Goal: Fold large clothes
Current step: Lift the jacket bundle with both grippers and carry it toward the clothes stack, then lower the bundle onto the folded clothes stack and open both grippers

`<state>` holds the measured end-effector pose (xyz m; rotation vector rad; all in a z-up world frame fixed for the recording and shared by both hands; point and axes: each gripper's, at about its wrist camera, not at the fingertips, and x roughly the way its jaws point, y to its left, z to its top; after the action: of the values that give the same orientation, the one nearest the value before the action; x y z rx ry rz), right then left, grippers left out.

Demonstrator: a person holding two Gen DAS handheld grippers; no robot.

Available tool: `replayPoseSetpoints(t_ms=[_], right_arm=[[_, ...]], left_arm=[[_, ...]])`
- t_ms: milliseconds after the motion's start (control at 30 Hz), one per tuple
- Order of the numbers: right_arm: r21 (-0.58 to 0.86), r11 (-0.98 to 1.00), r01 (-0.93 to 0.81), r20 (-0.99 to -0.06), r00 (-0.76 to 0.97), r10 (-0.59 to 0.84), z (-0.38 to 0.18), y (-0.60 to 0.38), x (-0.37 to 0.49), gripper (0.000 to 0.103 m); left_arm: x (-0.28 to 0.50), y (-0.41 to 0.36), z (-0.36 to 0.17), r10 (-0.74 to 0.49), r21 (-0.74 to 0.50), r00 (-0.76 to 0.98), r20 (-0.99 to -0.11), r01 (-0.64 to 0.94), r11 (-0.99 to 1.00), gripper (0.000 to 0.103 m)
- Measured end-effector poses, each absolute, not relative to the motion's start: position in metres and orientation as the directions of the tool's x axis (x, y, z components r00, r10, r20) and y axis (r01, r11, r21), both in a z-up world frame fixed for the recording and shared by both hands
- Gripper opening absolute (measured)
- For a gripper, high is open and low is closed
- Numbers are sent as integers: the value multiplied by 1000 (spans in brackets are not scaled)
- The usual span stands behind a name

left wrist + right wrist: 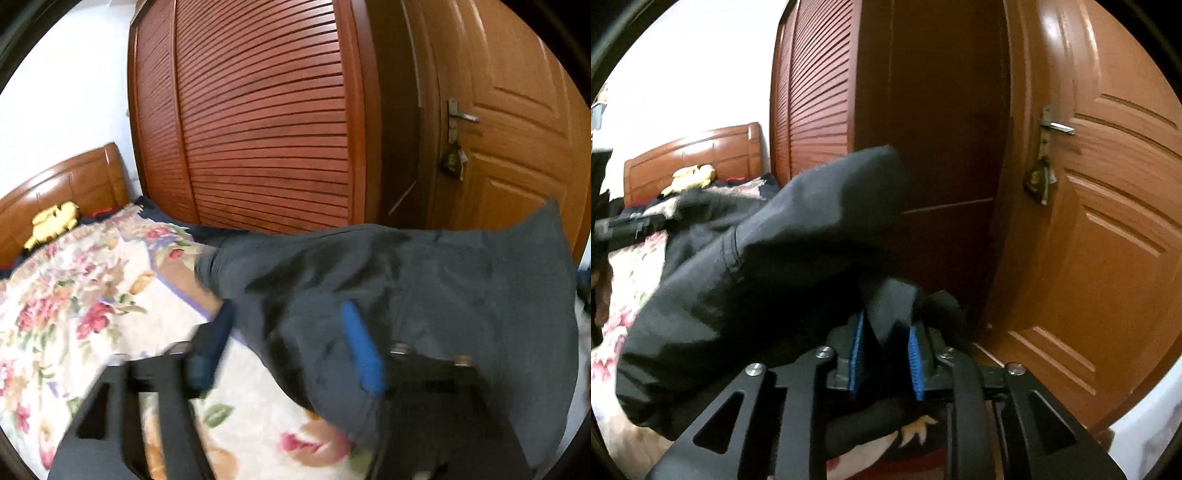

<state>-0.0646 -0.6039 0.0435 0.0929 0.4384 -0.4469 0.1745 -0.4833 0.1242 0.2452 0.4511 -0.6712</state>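
A large dark grey garment (443, 295) lies spread over the right side of a bed with a floral blanket (92, 295). My left gripper (288, 332) stands wide open at the garment's near left edge. One blue pad is over the blanket's border, the other over the cloth, and neither presses on it. In the right wrist view the same garment (775, 258) bulges up in front of the camera. A fold of it stands between the blue pads of my right gripper (886, 354), whose jaws are parted with dark gaps beside the fold.
A slatted wooden wardrobe (258, 129) stands behind the bed, with a panelled wooden door (517, 147) to its right. A wooden headboard (74, 184) and a yellow plush toy (55, 221) are at the far left. The floral blanket (624, 280) shows at the left.
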Motion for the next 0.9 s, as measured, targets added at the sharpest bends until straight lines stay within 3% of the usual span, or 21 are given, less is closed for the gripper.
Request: replayPoseSetpoints(t_ms=[100, 333, 600, 900], right_arm=[[-9, 899, 437, -386, 828, -406, 60, -590, -76, 40], [-33, 925, 378, -302, 879, -370, 87, -543, -94, 50], [-21, 965, 263, -359, 899, -252, 86, -522, -53, 62], [-95, 939, 330, -457, 824, -336, 74, -556, -6, 63]], left_arm=[[163, -469, 115, -565, 47, 663, -490, 668, 743, 83], [123, -438, 89, -566, 67, 641, -519, 690, 721, 98], [84, -395, 79, -579, 38, 626, -522, 696, 717, 102], [70, -364, 66, -596, 21, 610, -522, 708, 706, 102]])
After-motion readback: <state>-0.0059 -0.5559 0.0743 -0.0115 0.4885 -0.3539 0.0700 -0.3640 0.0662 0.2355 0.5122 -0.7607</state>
